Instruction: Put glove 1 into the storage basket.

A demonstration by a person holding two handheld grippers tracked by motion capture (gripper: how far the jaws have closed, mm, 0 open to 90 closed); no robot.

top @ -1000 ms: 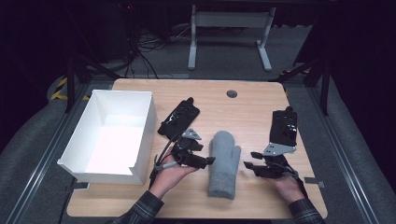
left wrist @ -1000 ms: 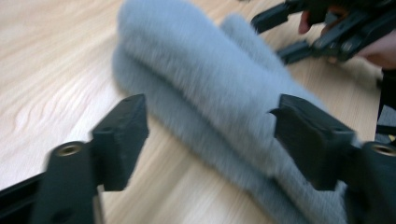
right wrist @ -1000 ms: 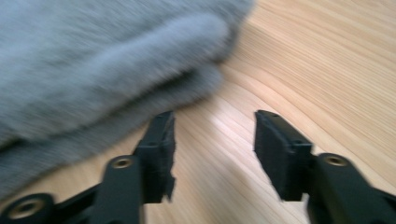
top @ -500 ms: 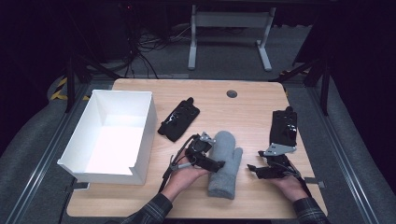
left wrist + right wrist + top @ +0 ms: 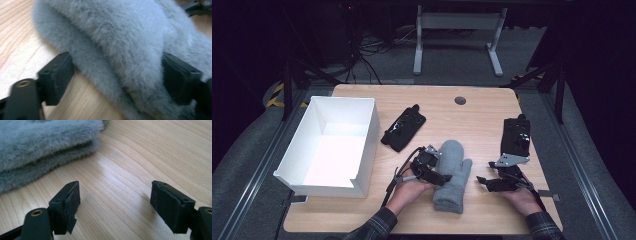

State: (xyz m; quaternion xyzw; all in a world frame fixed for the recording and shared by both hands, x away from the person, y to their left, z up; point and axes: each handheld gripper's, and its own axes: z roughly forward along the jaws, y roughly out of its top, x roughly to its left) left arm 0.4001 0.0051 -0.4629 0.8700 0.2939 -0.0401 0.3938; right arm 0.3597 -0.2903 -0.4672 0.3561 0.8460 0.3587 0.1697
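A grey fuzzy mitten lies in the middle of the wooden table, cuff toward the person. My left gripper is at its left edge. In the left gripper view the fur bulges between the two black jaws of the left gripper, which have just been closing, and both pads touch it. My right gripper sits low to the mitten's right. Its jaws have just been opening and stand wide over bare wood, with the mitten's layered edge off to the upper left.
A white open box stands at the left of the table. One black glove lies behind the mitten beside the box. Another black glove lies at the right, just beyond my right gripper. A round cable hole is at the back.
My left gripper has dropped and moved right onto the mitten's left edge. The right gripper has stayed in place with its jaws spread wider.
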